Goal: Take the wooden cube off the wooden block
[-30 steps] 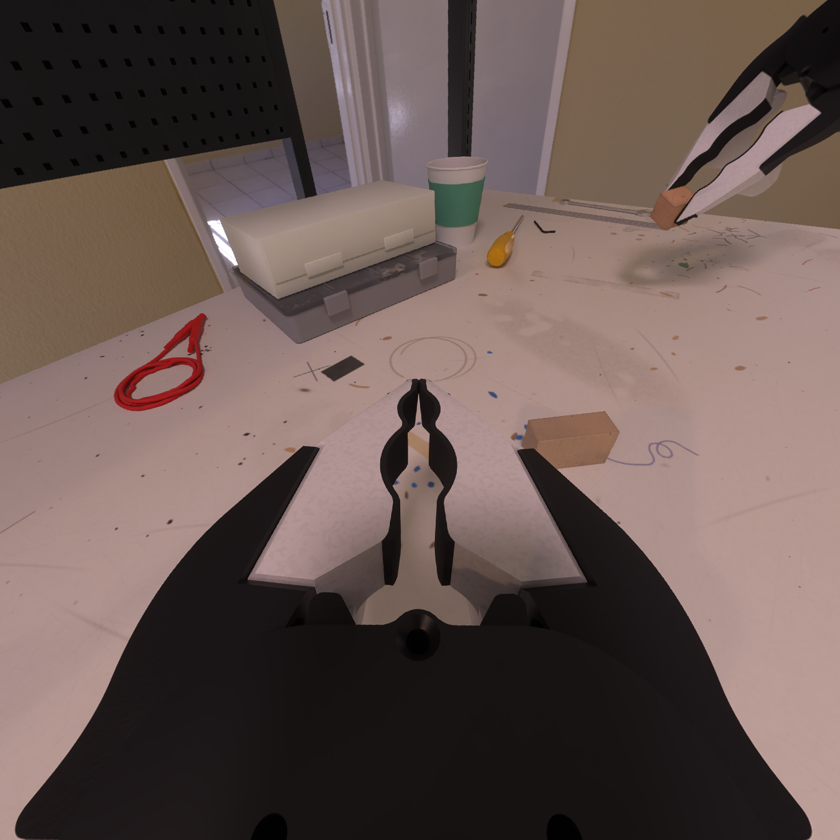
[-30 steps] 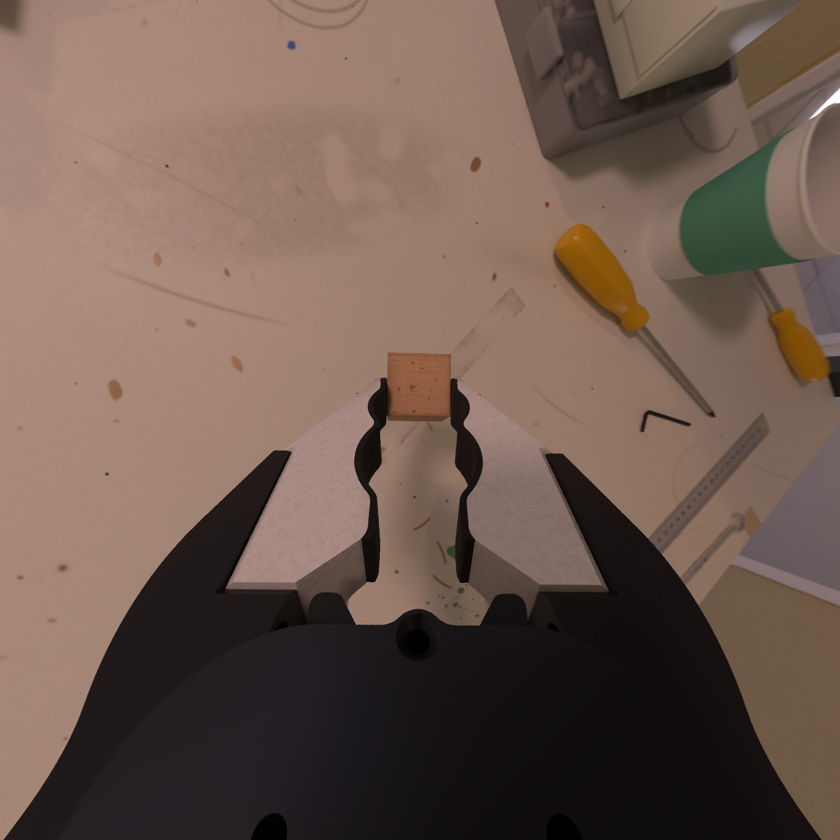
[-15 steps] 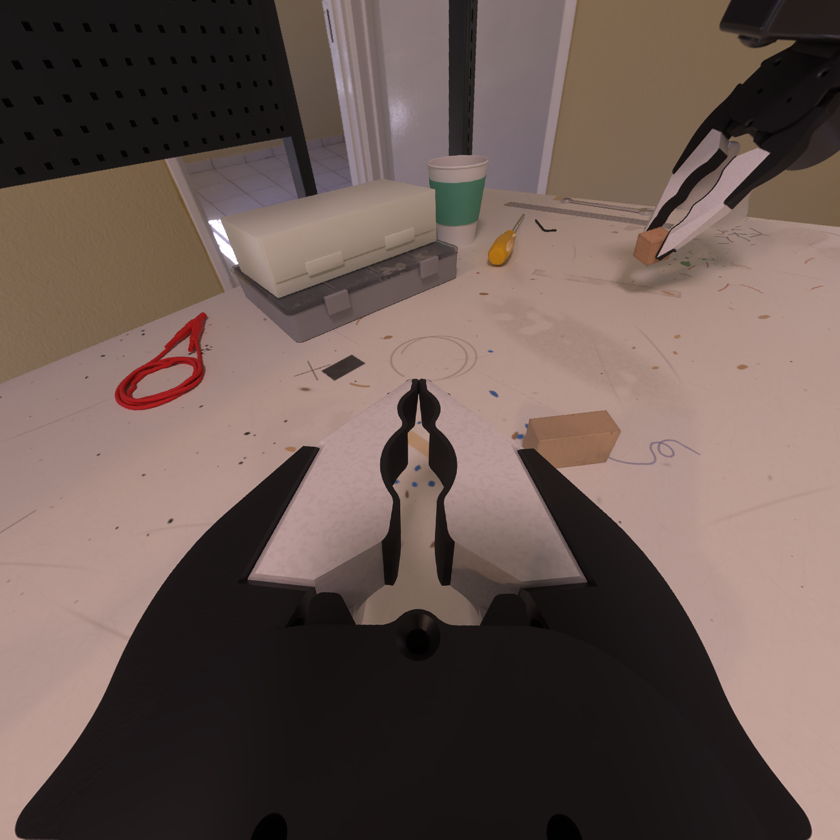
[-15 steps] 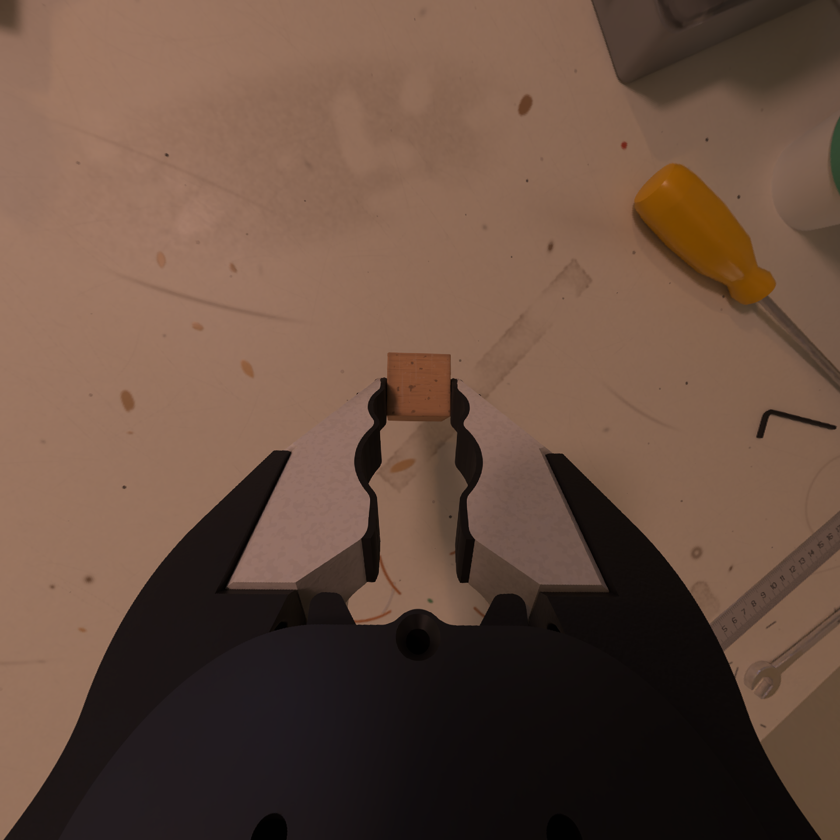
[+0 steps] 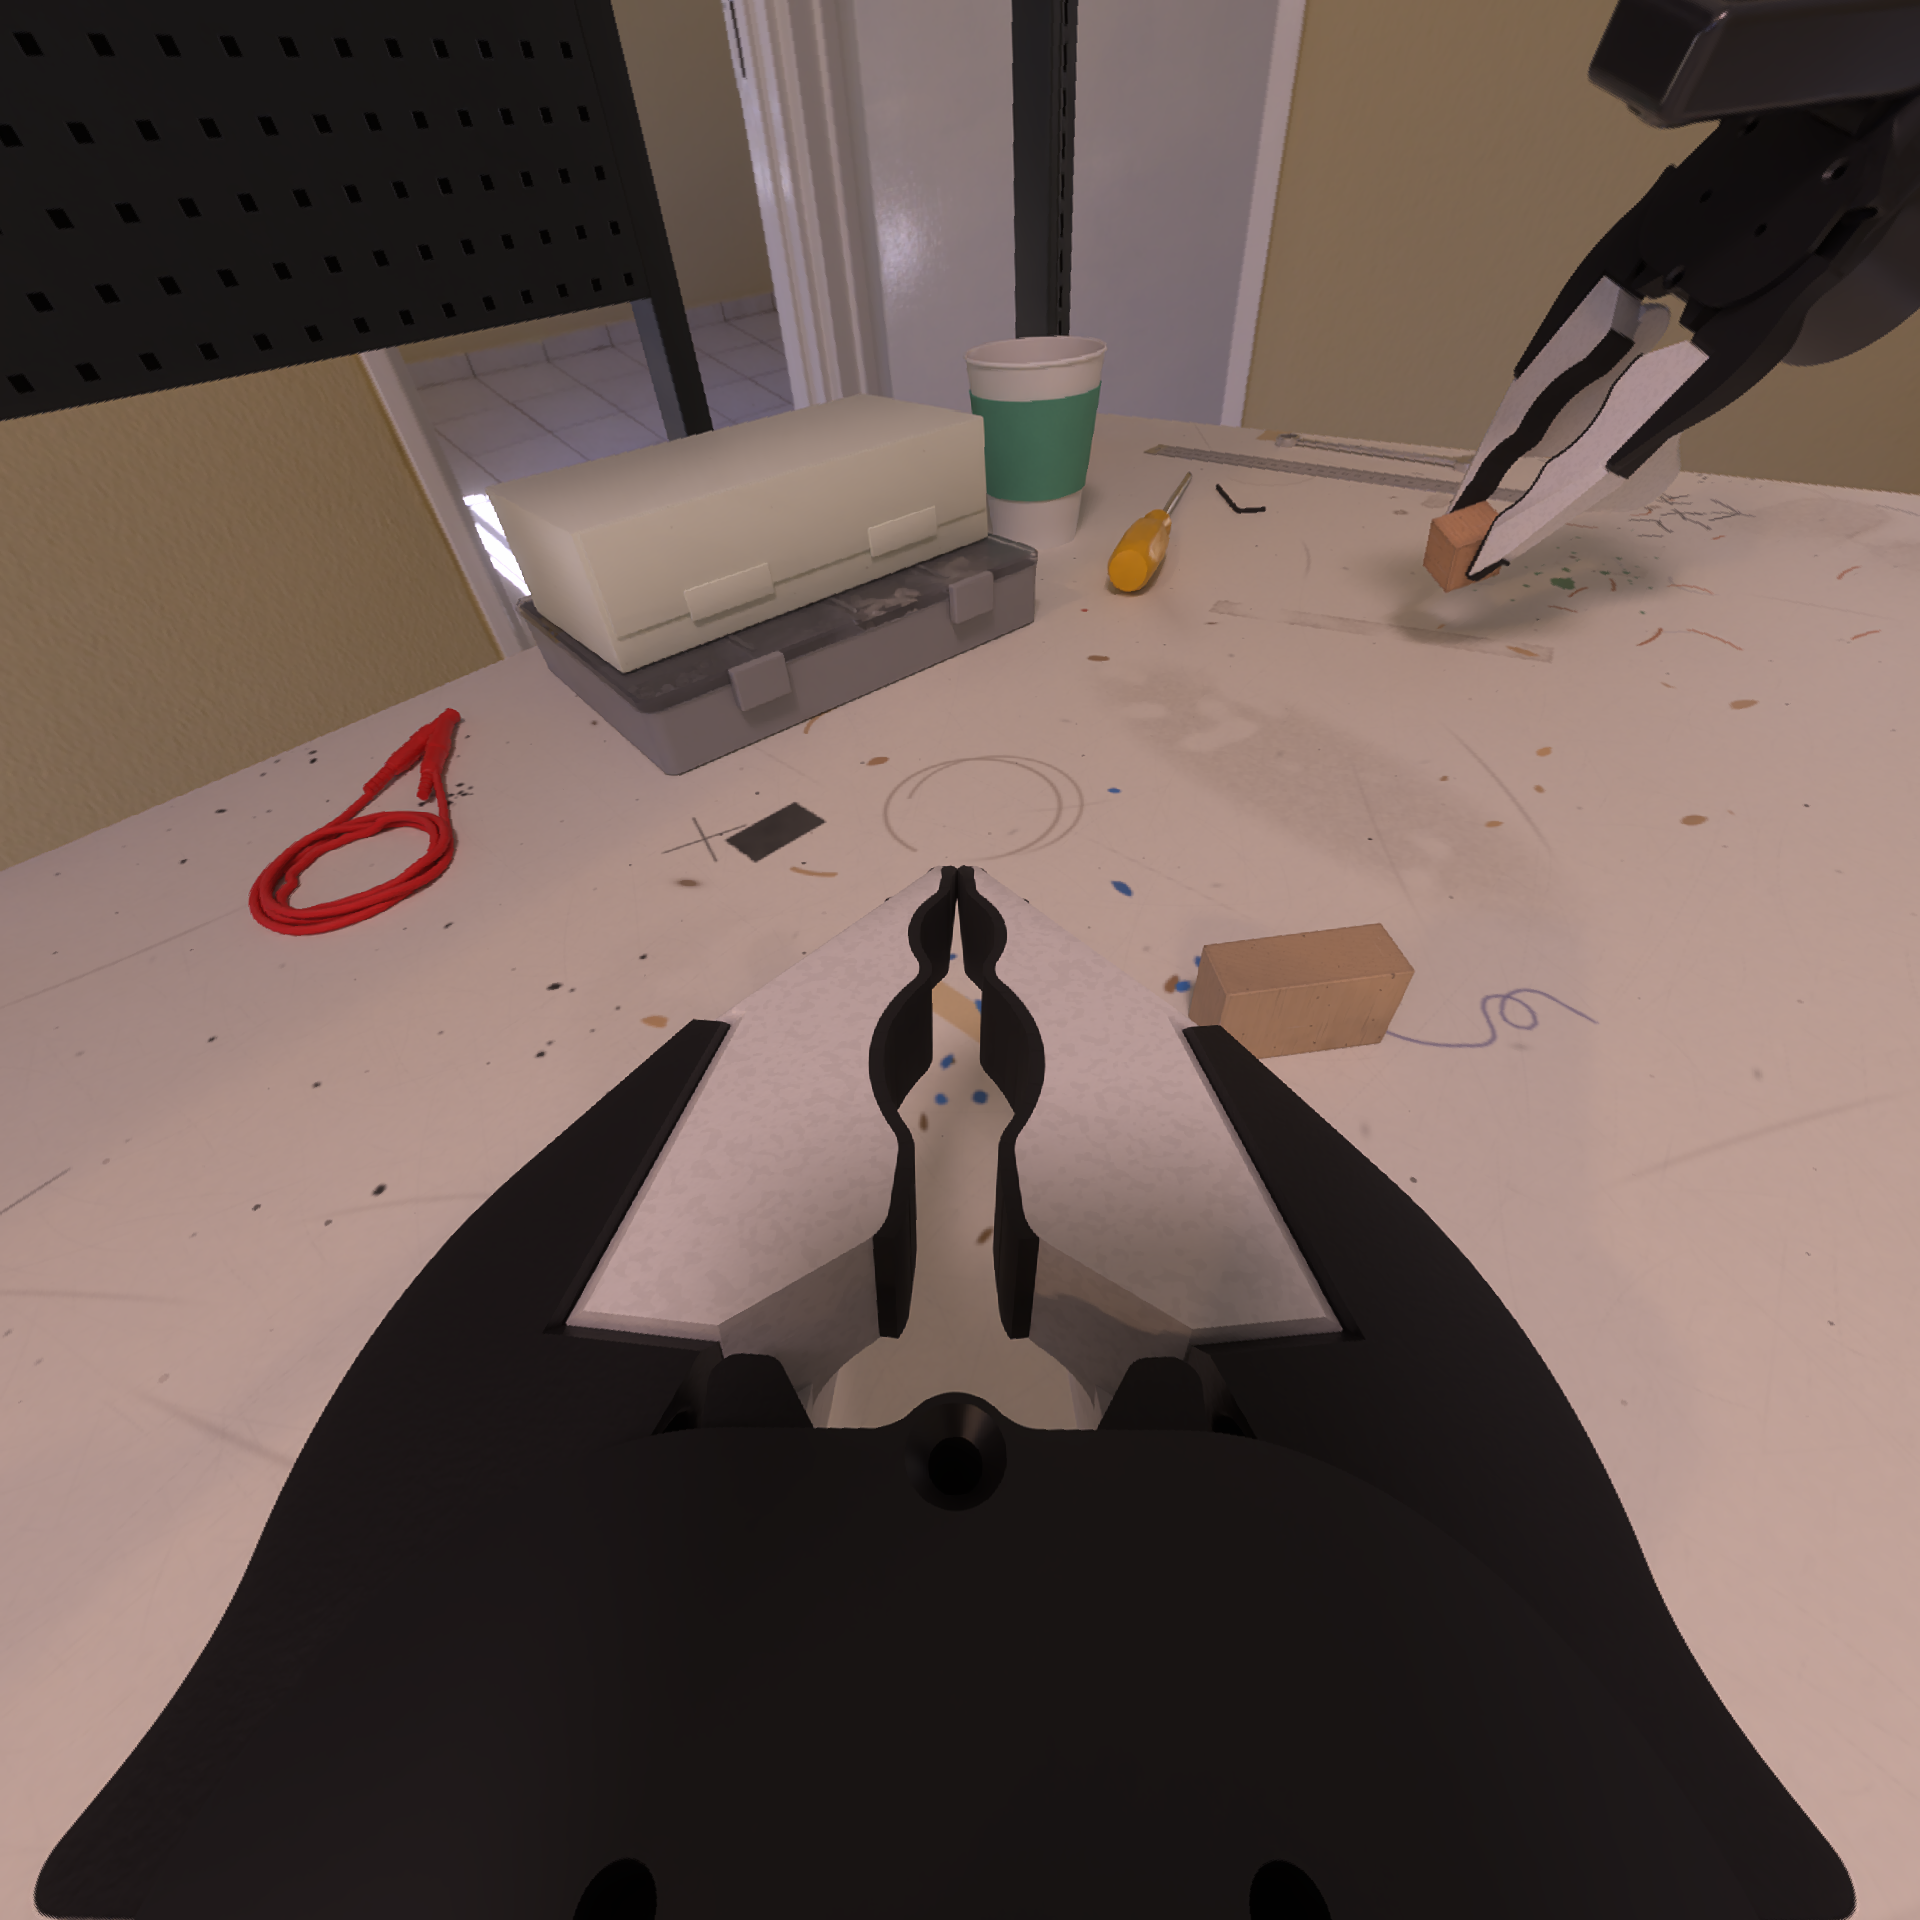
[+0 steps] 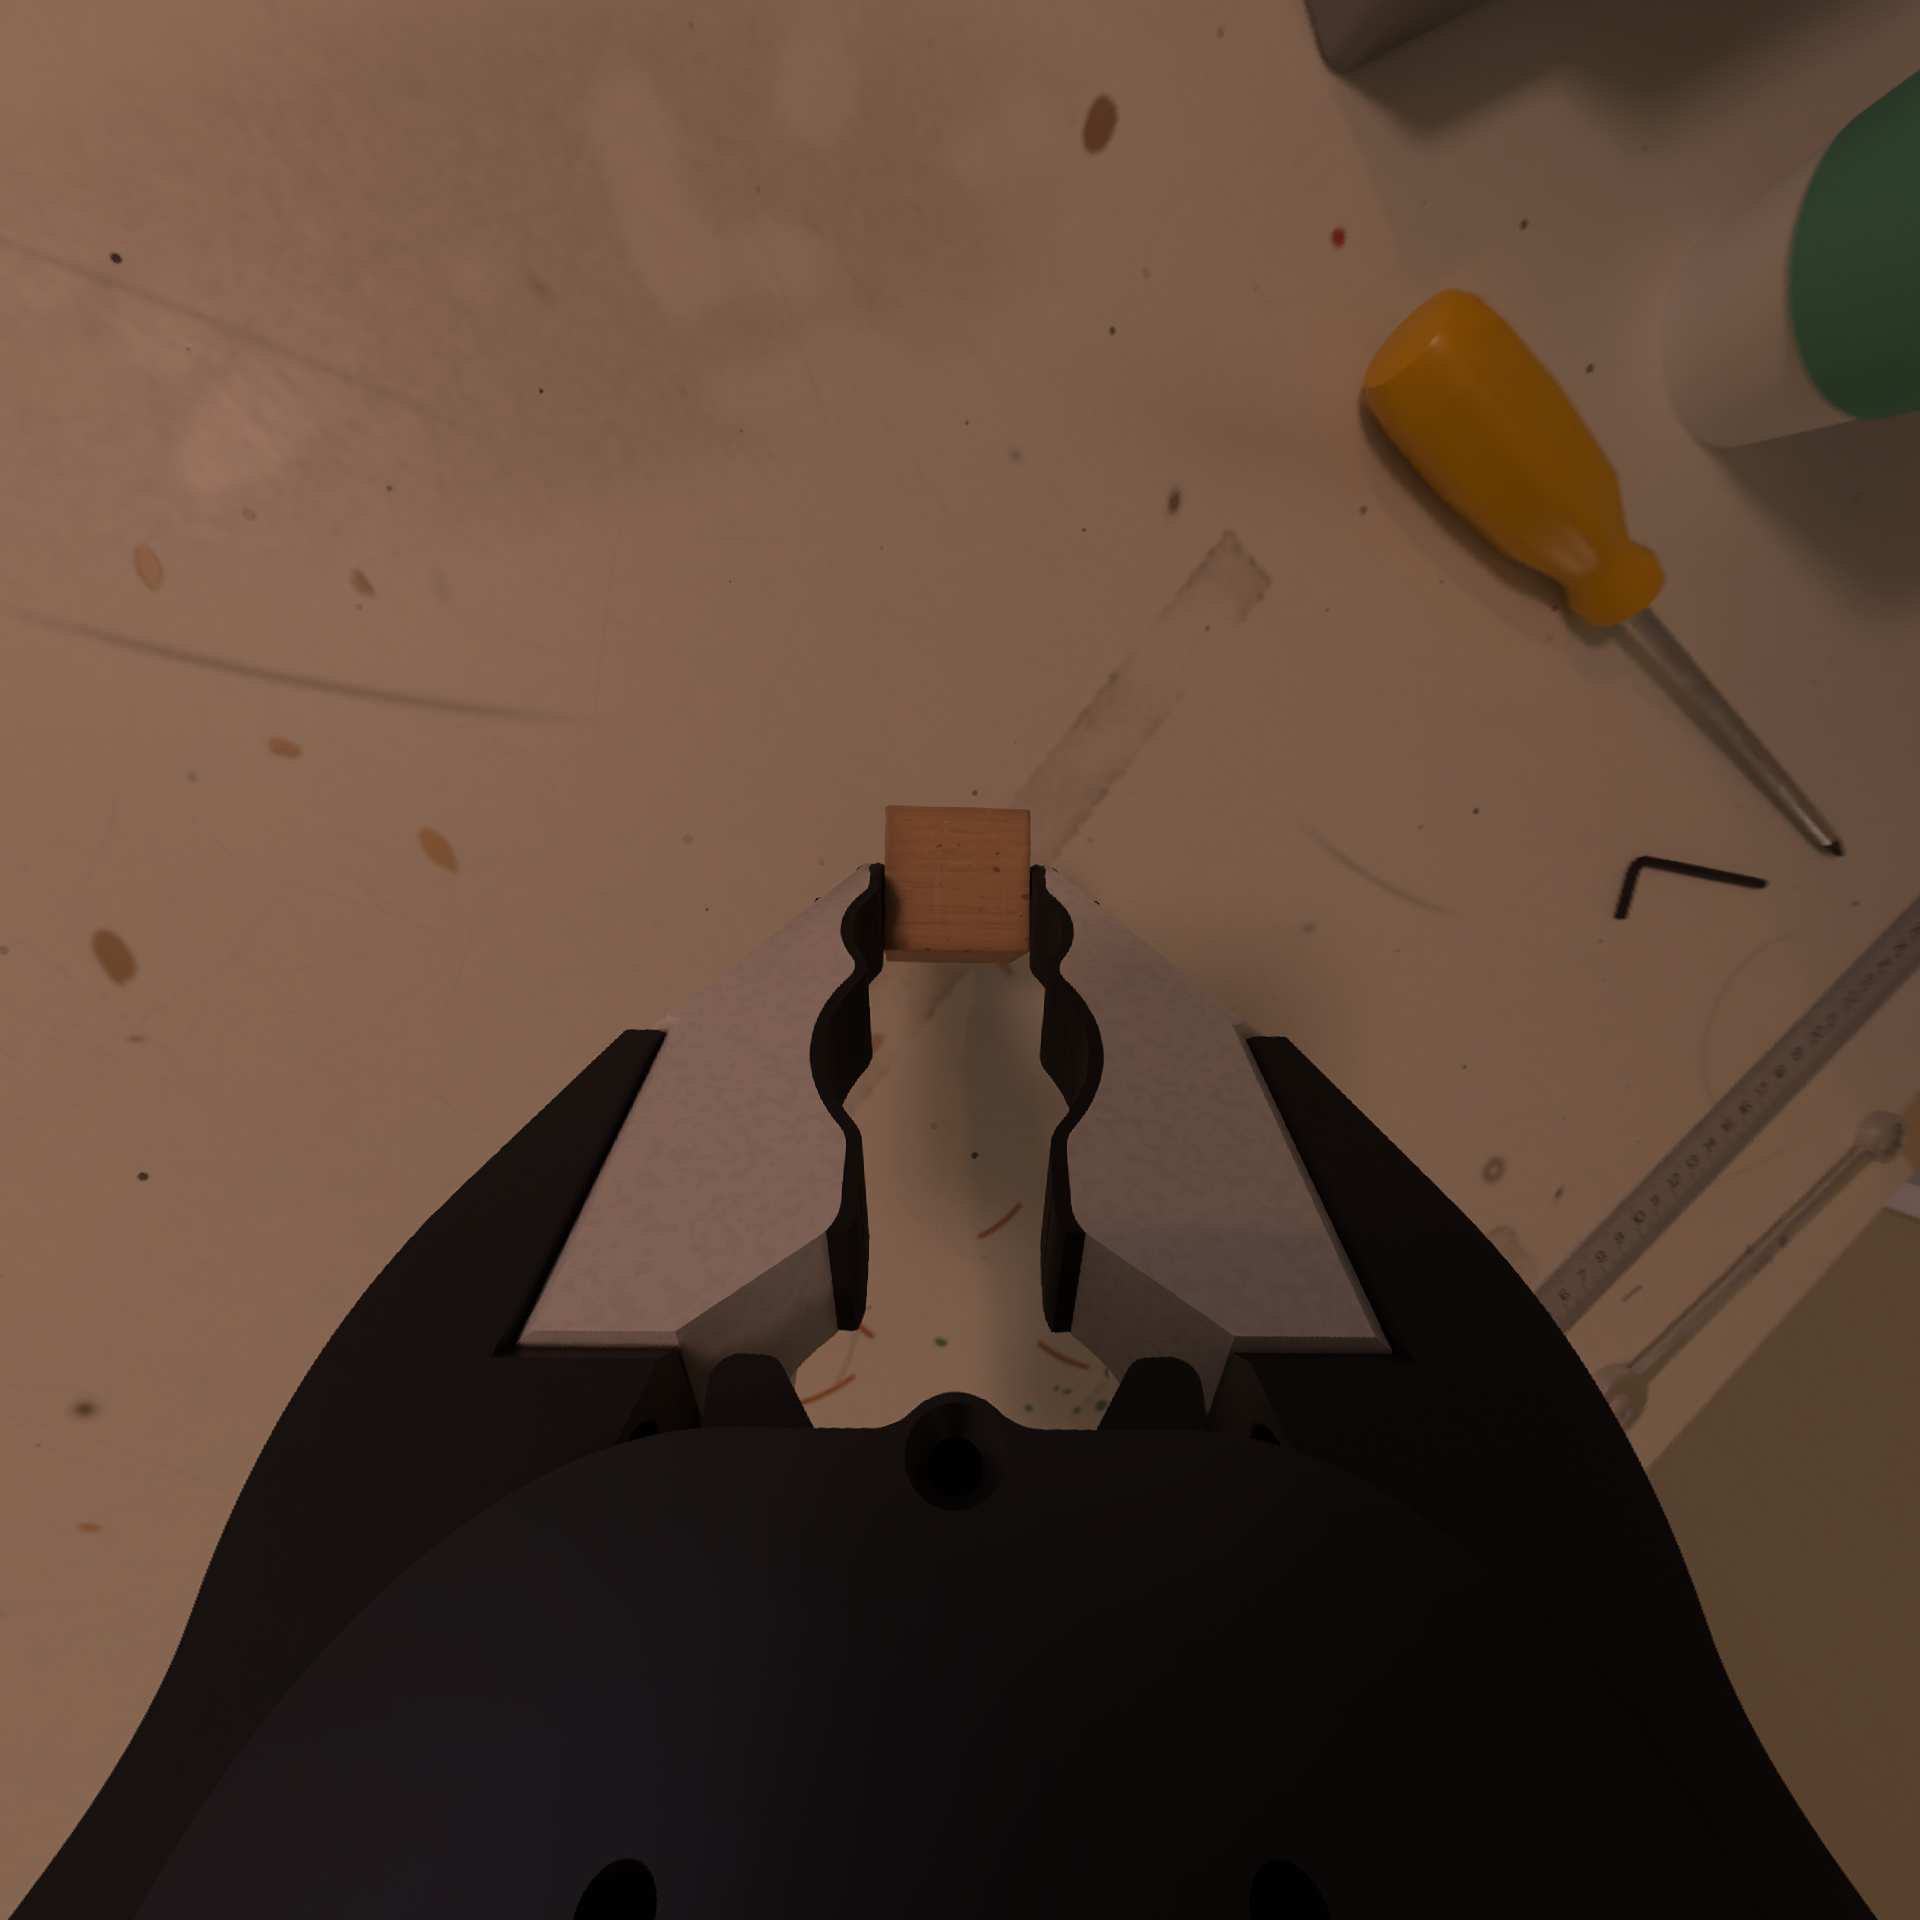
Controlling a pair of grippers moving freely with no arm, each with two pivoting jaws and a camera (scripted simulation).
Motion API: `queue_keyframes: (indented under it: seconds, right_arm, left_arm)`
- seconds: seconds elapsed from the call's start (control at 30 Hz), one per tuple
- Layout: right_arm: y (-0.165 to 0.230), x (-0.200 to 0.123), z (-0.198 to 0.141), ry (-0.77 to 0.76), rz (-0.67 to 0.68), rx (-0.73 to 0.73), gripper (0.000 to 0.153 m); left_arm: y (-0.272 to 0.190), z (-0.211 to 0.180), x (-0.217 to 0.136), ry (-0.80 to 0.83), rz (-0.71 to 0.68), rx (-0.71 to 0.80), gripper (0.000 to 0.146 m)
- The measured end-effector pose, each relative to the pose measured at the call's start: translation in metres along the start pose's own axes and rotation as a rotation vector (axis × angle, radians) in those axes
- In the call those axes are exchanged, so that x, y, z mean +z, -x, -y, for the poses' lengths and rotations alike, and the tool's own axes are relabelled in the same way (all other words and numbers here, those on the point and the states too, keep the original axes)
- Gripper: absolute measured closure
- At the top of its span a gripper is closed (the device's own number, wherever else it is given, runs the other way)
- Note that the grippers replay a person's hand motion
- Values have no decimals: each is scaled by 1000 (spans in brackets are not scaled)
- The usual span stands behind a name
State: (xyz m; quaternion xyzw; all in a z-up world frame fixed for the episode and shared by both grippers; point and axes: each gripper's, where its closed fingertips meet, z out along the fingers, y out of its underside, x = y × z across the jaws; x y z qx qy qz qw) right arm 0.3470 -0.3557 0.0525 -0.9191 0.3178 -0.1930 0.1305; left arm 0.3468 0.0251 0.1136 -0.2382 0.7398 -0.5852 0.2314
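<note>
Bottom centre of the left wrist view, your left gripper (image 5: 956, 878) sits low over the table (image 5: 1558, 1299), tongs pressed narrow, tips touching, nothing between them. Just right of those tips, mid-frame, the wooden block (image 5: 1299, 987) lies flat on the table, top bare, a blue scribble beside its right end. Mid-left: red cable (image 5: 353, 852) coiled on the table. Past the tips: pencil circle and a small dark patch.

Farther up, centre-left: cream case (image 5: 748, 530) stacked on a grey case (image 5: 810, 655); a white cup with green sleeve (image 5: 1034, 436) stands upright just behind their right end. Right of the cup, a yellow-handled screwdriver (image 5: 1143, 545) and a black hex key (image 5: 1238, 502) lie flat. Upper right: your right gripper (image 5: 1481, 540) angles down, tongs pinched on the wooden cube (image 5: 1455, 545), well apart from the block. Cube is at or just over the table; contact is too close to call. Metal ruler (image 5: 1299, 464) along the far edge; black pegboard upper left.

Right wrist view, looking down: right gripper (image 6: 956, 883) holds the wooden cube (image 6: 956, 878) at the very fingertips, both inner faces touching its sides, cube poking past the tips. Screwdriver (image 6: 1517, 468) upper right, cup (image 6: 1808, 312) at the right edge, hex key (image 6: 1673, 883) mid-right, ruler (image 6: 1745, 1101) lower right.
</note>
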Motion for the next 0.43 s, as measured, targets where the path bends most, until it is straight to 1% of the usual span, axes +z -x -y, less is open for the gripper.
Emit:
queue_keyframes:
  seconds: [0.17,0.43]
  right_arm:
    - [-3,-14,8,-8,-69,-30,125]
    - [5,-50,34,-59,-206,-103,125]
  left_arm:
    - [-1,-1,0,3,-3,0,146]
    - [-2,-1,0,4,-4,7,146]
